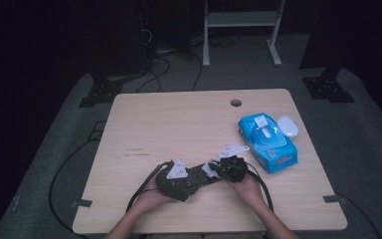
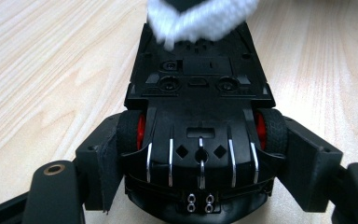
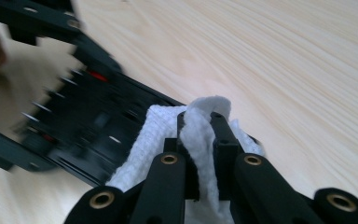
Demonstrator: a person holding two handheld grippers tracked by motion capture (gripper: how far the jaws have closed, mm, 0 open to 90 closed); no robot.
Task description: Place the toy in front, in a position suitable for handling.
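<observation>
Right, wiping step in hand: L gripper [image 2: 200, 186] clamps an upturned black toy car [image 2: 198, 107] across its rear wheels, pads on the tyres, while R gripper [image 3: 200, 140] is pinched tight on a folded white wipe [image 3: 168, 140] that rests on the far end of the car's underside. In the high view the car [image 1: 195, 175] sits near the front edge of the table [image 1: 179, 119], about mid-width, between both hands. The blue wipes pack [image 1: 267, 142] lies toward the right edge w/ a white oval lid [image 1: 287, 126] just beside it.

To do it well, I'd say: keep L grip steady on the tyres so the chassis doesn't roll, drag the wipe along the length w/ light pressure, and work it into the recesses.

Materials: chassis is hard glossy plastic, ribbed, w/ screw wells and chrome strips; red hubs, rubbery treaded tyres. Wipe looks soft, woven, slightly crumpled. Tabletop is pale smooth wood grain.
</observation>
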